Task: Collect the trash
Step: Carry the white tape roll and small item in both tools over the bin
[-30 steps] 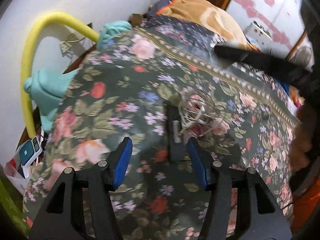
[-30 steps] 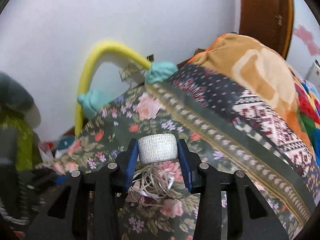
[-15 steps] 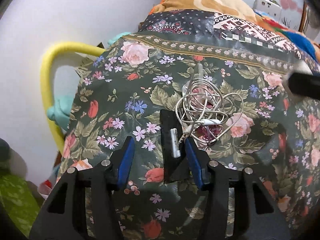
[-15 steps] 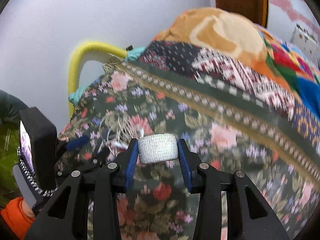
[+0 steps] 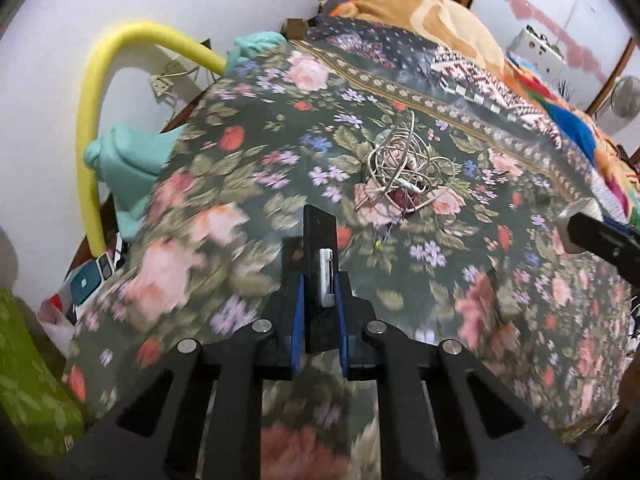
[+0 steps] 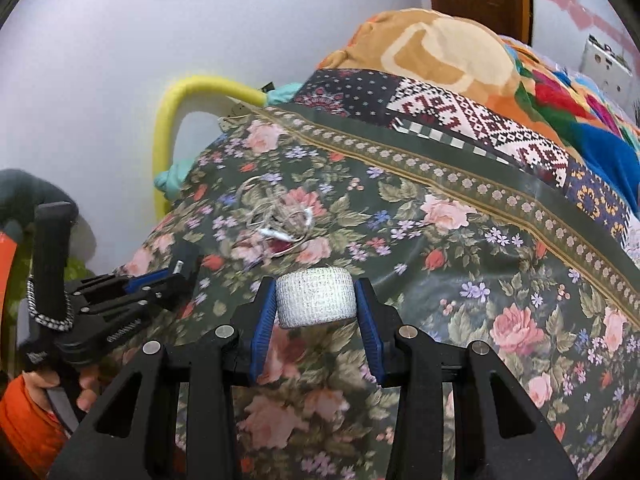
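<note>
The tangled cord (image 5: 404, 172) lies loose mid-bed (image 5: 240, 184); it looks light and floppy, best pinched at its dense middle. Left claw (image 5: 320, 300) clamps a stiff black slab (image 5: 318, 232); right claw (image 6: 316, 300) squeezes a soft gauze roll (image 6: 316, 296).

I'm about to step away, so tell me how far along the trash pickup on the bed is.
Nothing looks binned yet; no trash container is in view. In hand: the left gripper is shut on a flat black item with a white strip, and the right gripper is shut on a white gauze roll. Left to do: the tangled cord lies on the floral bedspread, and both held items need dropping off.
</note>
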`<state>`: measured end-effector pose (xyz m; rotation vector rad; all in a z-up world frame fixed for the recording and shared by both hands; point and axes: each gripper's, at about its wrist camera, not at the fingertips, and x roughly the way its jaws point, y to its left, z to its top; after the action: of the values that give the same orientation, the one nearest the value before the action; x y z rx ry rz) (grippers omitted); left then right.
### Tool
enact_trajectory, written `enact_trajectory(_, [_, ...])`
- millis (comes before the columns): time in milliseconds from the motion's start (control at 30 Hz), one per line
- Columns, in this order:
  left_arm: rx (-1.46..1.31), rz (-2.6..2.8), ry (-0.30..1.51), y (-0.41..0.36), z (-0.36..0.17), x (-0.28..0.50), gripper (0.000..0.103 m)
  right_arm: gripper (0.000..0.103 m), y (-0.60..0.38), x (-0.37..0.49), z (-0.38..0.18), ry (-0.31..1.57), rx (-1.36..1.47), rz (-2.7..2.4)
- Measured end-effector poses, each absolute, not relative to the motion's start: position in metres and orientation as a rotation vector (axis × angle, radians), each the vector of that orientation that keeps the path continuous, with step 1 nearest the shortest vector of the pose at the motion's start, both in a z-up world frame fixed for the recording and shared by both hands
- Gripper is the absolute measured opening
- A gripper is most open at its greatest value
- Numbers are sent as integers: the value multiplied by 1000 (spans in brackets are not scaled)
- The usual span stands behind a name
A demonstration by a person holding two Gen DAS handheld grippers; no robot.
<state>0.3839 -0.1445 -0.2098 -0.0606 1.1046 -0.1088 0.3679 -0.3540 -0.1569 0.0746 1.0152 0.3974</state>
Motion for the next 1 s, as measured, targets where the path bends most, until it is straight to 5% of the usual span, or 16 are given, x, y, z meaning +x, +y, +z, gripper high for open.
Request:
enact_trajectory(600, [-166,-23,923,-75,-104,265,13,36,-273,283,-75,879,7,559])
enact_trajectory(1000, [-173,108,918,-11,-106,175,13,36,-185,224,-66,851,-108,709])
